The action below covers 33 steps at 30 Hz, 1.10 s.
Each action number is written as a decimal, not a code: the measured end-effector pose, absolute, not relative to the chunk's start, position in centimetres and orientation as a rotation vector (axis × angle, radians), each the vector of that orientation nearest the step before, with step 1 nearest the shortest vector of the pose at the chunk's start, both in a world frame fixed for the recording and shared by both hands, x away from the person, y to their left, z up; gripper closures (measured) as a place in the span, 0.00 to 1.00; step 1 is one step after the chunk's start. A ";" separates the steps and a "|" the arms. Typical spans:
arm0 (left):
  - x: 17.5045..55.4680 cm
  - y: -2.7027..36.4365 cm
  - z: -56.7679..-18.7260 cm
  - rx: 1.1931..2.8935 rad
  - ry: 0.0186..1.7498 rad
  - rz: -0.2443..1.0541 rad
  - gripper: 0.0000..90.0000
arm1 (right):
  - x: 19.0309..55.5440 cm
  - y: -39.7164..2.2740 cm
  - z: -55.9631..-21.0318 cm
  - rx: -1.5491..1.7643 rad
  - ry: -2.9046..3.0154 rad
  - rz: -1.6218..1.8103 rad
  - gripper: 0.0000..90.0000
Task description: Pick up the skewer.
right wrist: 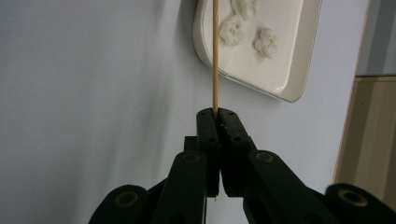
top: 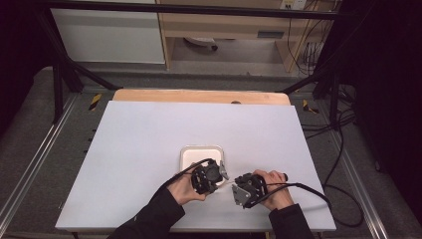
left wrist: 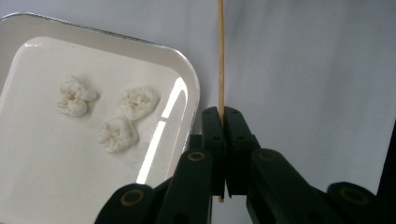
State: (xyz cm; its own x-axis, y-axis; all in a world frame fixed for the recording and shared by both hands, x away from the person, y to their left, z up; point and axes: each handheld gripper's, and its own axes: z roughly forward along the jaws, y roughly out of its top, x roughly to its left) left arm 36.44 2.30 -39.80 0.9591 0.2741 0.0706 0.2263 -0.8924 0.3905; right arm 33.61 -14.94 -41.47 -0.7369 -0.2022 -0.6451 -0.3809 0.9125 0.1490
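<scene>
A thin wooden stick (left wrist: pixel 221 56) runs straight up from my left gripper (left wrist: pixel 221 112), whose jaws are shut on it; a short end pokes out below the pads. My right gripper (right wrist: pixel 216 112) is likewise shut on a wooden stick (right wrist: pixel 215 56) that reaches over the corner of a white tray (right wrist: pixel 299 79). I cannot tell whether it is one stick or two. Three white crumbly lumps (left wrist: pixel 117 134) lie in the tray (left wrist: pixel 191 88). In the high view the left gripper (top: pixel 209 177) sits at the tray's (top: pixel 201 148) near right corner and the right gripper (top: pixel 246 189) just right of it.
The white table top (top: pixel 149 149) spreads wide around the tray on all sides. A wooden strip (top: pixel 199 95) borders its far edge. Black cables (top: pixel 308 191) trail off to the right from the grippers. A dark frame and shelving stand beyond the table.
</scene>
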 end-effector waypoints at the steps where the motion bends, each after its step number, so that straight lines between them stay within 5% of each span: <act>1: 36.4 2.4 -39.8 2.718 0.368 0.176 0.98 | 33.6 -15.0 -41.4 -0.404 2.416 0.367 0.97; 17: 36.2 7.1 -39.6 2.664 0.439 0.243 0.98 | 35.0 -18.4 -40.9 0.323 2.454 0.738 0.43; 33: 35.2 12.7 -40.4 2.437 0.590 0.272 0.98 | 35.5 -20.3 -42.3 0.813 2.444 0.943 0.16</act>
